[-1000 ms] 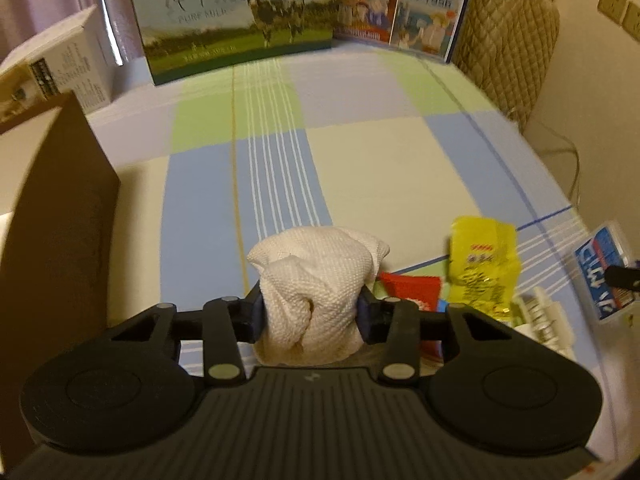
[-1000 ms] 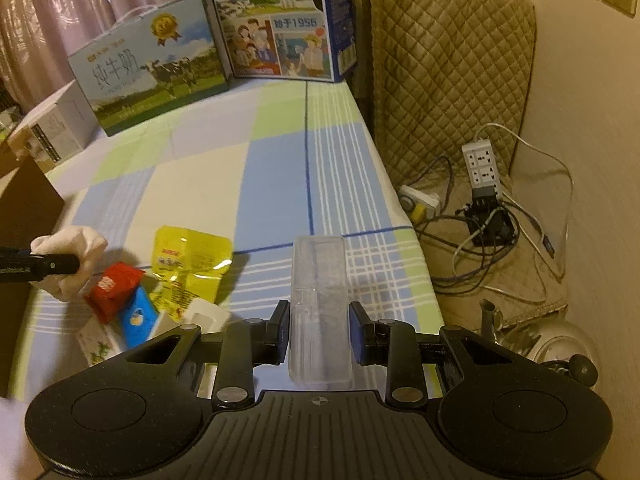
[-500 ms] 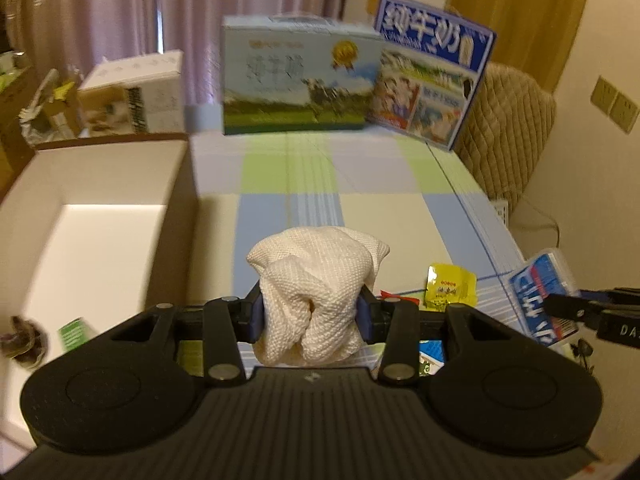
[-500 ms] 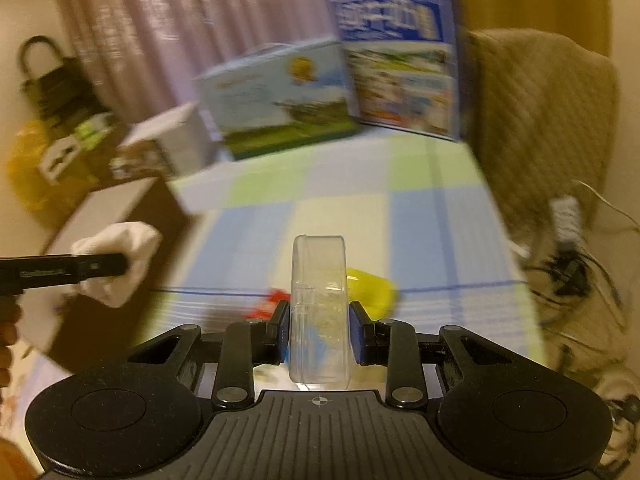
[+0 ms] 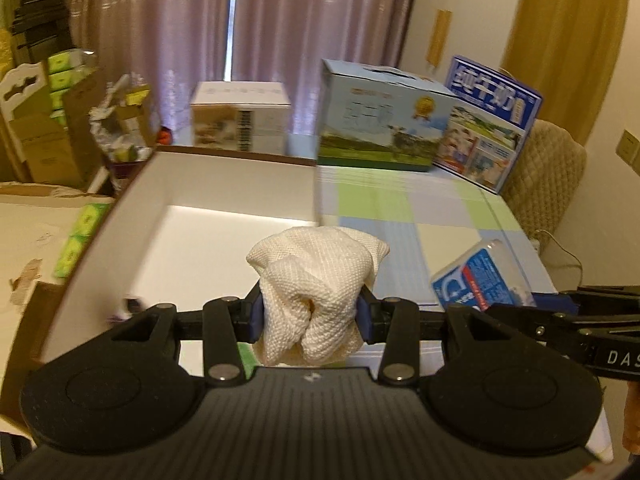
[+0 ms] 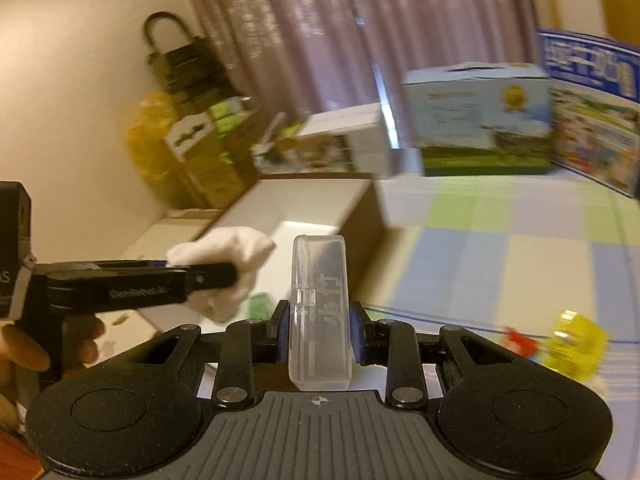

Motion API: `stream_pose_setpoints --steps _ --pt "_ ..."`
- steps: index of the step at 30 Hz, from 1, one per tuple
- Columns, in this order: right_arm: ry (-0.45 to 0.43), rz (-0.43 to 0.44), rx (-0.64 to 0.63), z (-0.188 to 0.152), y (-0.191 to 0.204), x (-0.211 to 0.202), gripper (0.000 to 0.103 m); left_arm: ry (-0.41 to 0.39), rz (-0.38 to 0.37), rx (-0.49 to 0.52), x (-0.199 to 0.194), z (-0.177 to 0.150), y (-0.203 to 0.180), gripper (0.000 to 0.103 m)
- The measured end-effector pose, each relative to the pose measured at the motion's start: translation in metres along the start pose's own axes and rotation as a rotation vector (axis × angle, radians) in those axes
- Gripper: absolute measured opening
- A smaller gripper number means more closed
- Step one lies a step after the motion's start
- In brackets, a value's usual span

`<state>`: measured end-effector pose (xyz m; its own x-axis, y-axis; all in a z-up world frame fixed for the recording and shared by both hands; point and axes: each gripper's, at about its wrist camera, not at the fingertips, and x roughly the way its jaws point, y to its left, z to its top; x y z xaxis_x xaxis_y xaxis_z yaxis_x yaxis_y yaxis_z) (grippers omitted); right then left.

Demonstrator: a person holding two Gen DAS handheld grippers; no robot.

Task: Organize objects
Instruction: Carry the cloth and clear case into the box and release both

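The left gripper [image 5: 310,314] was clamped on a white cloth [image 5: 316,280] over the open box [image 5: 224,184]. The right gripper [image 6: 319,330], just beside and farther from the box, pinched a clear case [image 6: 320,312] upright.

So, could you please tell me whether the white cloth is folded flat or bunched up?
Bunched up. The white cloth is a crumpled wad with creases and overlapping lobes, squeezed between the left gripper pads above the open box.

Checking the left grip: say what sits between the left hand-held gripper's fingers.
A bunched white cloth, clamped between both fingers, shown in the left wrist view.
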<state>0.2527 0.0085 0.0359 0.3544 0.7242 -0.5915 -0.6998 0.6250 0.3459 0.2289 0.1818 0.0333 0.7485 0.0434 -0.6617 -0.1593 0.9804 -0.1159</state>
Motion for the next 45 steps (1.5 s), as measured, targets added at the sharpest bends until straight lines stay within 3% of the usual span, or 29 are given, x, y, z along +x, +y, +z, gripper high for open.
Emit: stream_pose_setpoints --steps 8,16,24,36,41,45 --pt "0.028 0.048 -0.027 0.011 0.056 0.061 0.027 -0.001 0.052 -0.024 -0.009 0.002 0.066 0.038" --pt "0.061 -0.047 -0.055 0.018 0.069 0.119 0.027 0.036 0.066 -0.022 0.017 0.008 0.105 0.039" --pt "0.123 -0.154 -0.074 0.022 0.059 0.168 0.027 0.101 0.053 0.0 0.068 0.017 0.119 0.039" --pt "0.16 -0.218 -0.05 0.034 0.04 0.21 0.027 0.172 0.045 0.021 0.129 0.029 0.127 0.039" --pt "0.155 -0.236 -0.037 0.04 0.034 0.22 0.027 0.188 0.034 0.033 0.148 0.034 0.128 0.043" --pt "0.151 -0.245 -0.026 0.043 0.031 0.222 0.027 0.175 0.04 0.048 0.153 0.039 0.13 0.055"
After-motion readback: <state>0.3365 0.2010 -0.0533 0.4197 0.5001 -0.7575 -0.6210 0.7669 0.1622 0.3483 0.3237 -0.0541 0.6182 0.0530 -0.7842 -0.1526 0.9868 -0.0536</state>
